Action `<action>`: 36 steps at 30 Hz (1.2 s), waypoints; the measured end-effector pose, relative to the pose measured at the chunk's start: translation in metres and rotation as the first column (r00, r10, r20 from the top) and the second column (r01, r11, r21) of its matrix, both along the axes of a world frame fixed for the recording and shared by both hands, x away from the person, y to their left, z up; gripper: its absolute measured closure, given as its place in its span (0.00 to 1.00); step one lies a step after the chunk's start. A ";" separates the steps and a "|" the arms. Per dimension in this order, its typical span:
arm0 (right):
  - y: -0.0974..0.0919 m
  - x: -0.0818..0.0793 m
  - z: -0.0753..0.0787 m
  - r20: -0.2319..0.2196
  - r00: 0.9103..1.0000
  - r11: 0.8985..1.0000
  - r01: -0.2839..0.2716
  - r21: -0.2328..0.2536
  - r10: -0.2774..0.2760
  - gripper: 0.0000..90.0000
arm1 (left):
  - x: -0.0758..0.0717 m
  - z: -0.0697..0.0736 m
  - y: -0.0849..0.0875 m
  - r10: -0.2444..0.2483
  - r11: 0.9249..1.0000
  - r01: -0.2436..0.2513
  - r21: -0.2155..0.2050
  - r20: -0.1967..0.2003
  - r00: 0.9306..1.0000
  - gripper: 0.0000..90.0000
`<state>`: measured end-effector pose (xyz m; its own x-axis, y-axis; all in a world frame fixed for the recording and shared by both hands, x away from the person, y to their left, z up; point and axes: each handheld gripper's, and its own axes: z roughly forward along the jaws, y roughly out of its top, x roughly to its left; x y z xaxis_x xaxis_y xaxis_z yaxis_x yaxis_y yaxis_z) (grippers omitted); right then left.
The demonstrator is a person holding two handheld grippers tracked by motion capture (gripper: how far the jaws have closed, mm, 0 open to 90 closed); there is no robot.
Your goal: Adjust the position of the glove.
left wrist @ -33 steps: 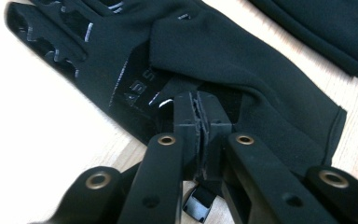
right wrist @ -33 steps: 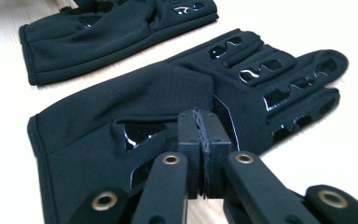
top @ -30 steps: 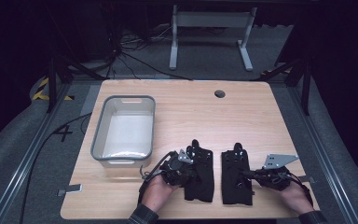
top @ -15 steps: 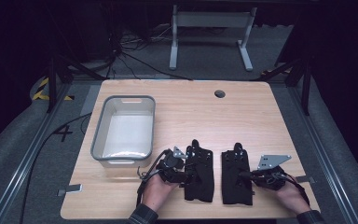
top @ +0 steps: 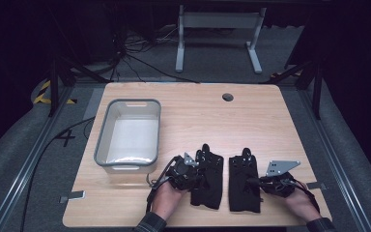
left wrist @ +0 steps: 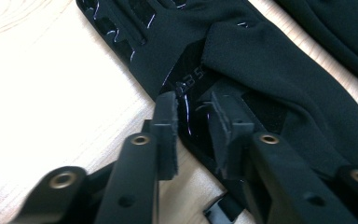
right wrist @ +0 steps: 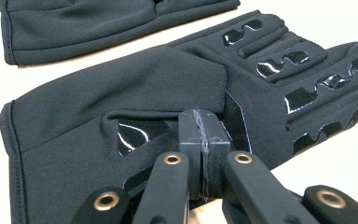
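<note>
Two black gloves lie flat side by side near the table's front edge, fingers pointing away from me. My left gripper (top: 199,175) (left wrist: 191,105) is at the left edge of the left glove (top: 212,180) (left wrist: 279,74). Its jaws have just been closing and stand slightly apart, with the glove's shiny edge patch in the gap between the pads. My right gripper (top: 262,183) (right wrist: 204,117) is shut, pads pressed together, its tips resting on the right side of the right glove (top: 244,186) (right wrist: 121,93).
A grey-rimmed white bin (top: 101,140) stands on the left half of the wooden table (top: 222,125). A round cable hole (top: 227,97) sits near the far edge. Beyond the table stand a metal frame and loose cables on the dark floor.
The left hand has shifted slightly at the left glove's edge. The right hand and both gloves have stayed in place.
</note>
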<state>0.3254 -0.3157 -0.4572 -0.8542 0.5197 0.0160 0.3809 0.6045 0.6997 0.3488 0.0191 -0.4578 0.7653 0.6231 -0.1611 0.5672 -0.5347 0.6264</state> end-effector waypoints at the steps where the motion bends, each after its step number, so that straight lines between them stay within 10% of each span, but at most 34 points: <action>1: 0.001 0.000 0.000 0.002 1.000 1.000 -0.002 0.000 0.002 1.00 | 0.000 0.000 0.000 0.000 1.000 0.000 0.000 0.000 1.000 0.85; 26: 0.022 0.006 0.000 0.003 0.999 0.999 -0.046 0.000 0.046 1.00 | 0.000 0.024 0.014 0.016 0.979 -0.018 -0.202 -0.013 1.000 0.95; 36: 0.032 0.011 -0.001 0.009 0.998 0.998 -0.057 -0.002 0.057 1.00 | 0.005 0.035 0.021 0.028 0.975 -0.030 -0.220 -0.011 1.000 0.95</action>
